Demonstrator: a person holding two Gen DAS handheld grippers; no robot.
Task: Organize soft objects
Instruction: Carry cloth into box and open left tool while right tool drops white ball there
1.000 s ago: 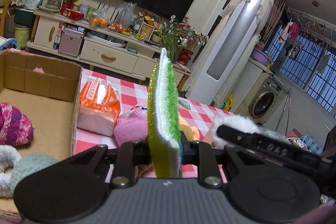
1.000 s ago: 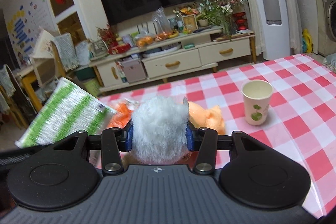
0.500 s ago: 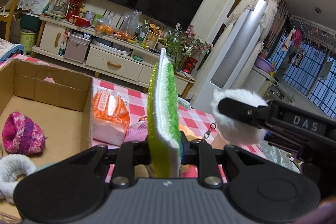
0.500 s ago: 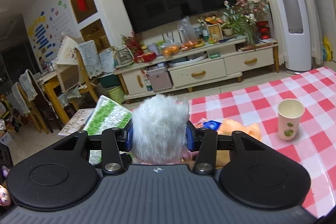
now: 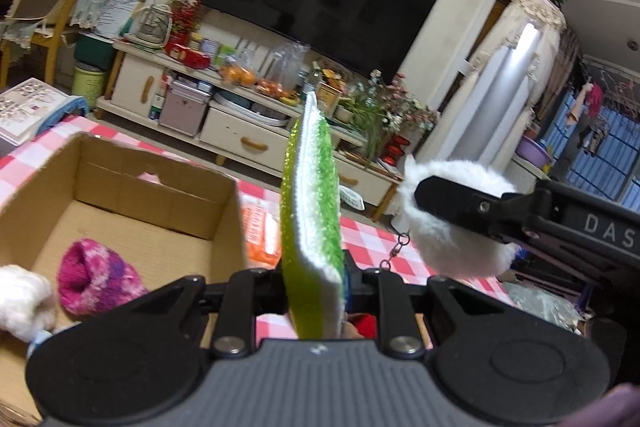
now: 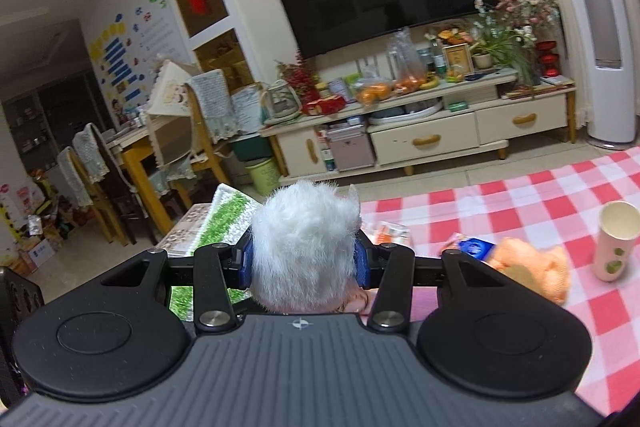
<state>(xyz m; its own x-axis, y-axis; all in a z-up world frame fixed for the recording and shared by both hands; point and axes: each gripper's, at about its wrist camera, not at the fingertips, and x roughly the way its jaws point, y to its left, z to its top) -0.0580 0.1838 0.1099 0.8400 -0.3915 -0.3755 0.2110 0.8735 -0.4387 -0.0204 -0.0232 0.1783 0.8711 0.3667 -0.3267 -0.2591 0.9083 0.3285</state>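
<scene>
A: Start with the left wrist view. How far along does the tidying look?

B: Partly done, I'd judge. The cardboard box (image 5: 120, 203) sits on the checked tablecloth (image 5: 368, 239) and already holds a pink knitted ball (image 5: 96, 281) and a white woolly piece (image 5: 22, 301) at the near left corner. The left gripper (image 5: 314, 301) is clamped on a green and white sponge cloth (image 5: 316, 223), which stands on edge, in the air, just right of the box wall.

A: And the other tool?

B: The right gripper (image 5: 452, 215) comes in from the right, closed on a white fluffy ball (image 5: 456, 251) with a small chain (image 5: 396, 247) dangling from it. It too hangs above the table, not over the box.

A: Now the right wrist view.

B: The right gripper (image 6: 304, 259) has its blue pads (image 6: 362, 263) pressed into both sides of the fluffy ball (image 6: 306, 239). The sponge cloth (image 6: 224, 223) shows to its left. On the tablecloth (image 6: 520, 195) an orange plush toy (image 6: 536, 271) lies beside a paper cup (image 6: 616, 239), with an orange packet (image 6: 388, 233) further back.

A: So what remains?

B: Both carried pieces have yet to go into the box, and the orange toy looks untouched. The cup probably stays where it is.
</scene>
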